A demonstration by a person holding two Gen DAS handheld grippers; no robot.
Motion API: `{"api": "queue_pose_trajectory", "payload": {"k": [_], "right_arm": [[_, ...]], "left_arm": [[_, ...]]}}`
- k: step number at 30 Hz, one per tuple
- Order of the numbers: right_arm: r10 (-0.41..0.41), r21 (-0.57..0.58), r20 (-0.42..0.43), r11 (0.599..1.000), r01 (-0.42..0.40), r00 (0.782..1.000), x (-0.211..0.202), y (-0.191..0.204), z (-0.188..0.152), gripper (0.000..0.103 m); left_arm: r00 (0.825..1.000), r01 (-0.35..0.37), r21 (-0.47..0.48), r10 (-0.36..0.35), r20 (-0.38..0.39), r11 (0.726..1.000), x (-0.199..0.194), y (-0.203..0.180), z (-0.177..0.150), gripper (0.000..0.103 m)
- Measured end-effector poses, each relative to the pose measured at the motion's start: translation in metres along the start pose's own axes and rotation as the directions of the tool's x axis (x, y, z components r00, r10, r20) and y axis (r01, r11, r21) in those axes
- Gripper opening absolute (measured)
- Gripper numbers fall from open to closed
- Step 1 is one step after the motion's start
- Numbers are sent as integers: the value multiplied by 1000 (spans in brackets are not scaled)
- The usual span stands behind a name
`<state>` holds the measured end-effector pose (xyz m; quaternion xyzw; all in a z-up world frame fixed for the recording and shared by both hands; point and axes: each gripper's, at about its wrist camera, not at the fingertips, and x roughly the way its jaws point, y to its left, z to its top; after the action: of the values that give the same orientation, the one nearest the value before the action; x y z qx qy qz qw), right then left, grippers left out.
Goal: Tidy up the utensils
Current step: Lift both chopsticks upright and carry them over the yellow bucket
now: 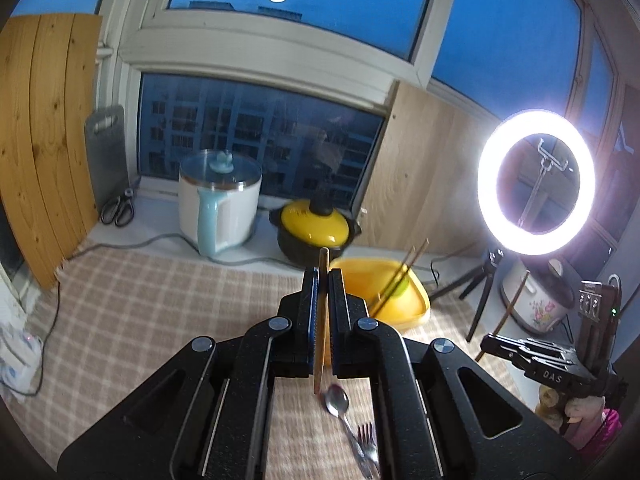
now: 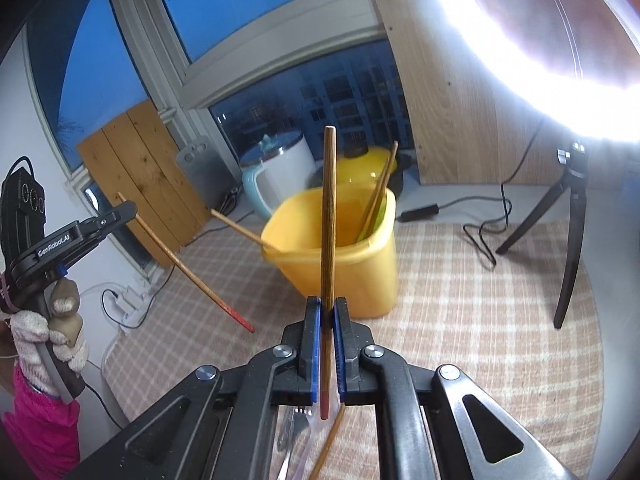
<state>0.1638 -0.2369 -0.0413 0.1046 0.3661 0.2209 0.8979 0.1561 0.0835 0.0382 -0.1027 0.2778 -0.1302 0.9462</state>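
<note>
Partly done: some chopsticks already stand in the yellow bin (image 2: 340, 256) ahead of both grippers' fingers, each clamped on one chopstick (image 1: 321, 320), while a spoon (image 1: 337, 400) and fork (image 1: 370, 442) lie on the desk (image 1: 160, 300) beneath.

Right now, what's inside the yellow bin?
The yellow bin holds a pair of chopsticks leaning on its far corner, beside something green; another chopstick rests over the rim. The bottom is hidden.
</note>
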Motion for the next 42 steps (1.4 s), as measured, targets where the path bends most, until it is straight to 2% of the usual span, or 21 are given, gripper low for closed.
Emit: {"api": "queue_pose_trajectory", "payload": {"k": [11, 23, 33, 42], "right_arm": [[-14, -44, 76, 999, 17, 997, -3, 10, 42, 4], [-19, -75, 166, 997, 32, 986, -9, 20, 79, 4], [-38, -87, 196, 995, 56, 980, 1, 23, 99, 4], [-100, -61, 180, 992, 113, 979, 30, 9, 104, 4]], "left_arm": [[996, 3, 3, -4, 94, 1000, 11, 5, 53, 2], [986, 43, 2, -43, 162, 999, 16, -8, 87, 2], [991, 67, 27, -70, 113, 997, 46, -27, 86, 2], [998, 67, 11, -68, 19, 998, 84, -24, 67, 2]]}}
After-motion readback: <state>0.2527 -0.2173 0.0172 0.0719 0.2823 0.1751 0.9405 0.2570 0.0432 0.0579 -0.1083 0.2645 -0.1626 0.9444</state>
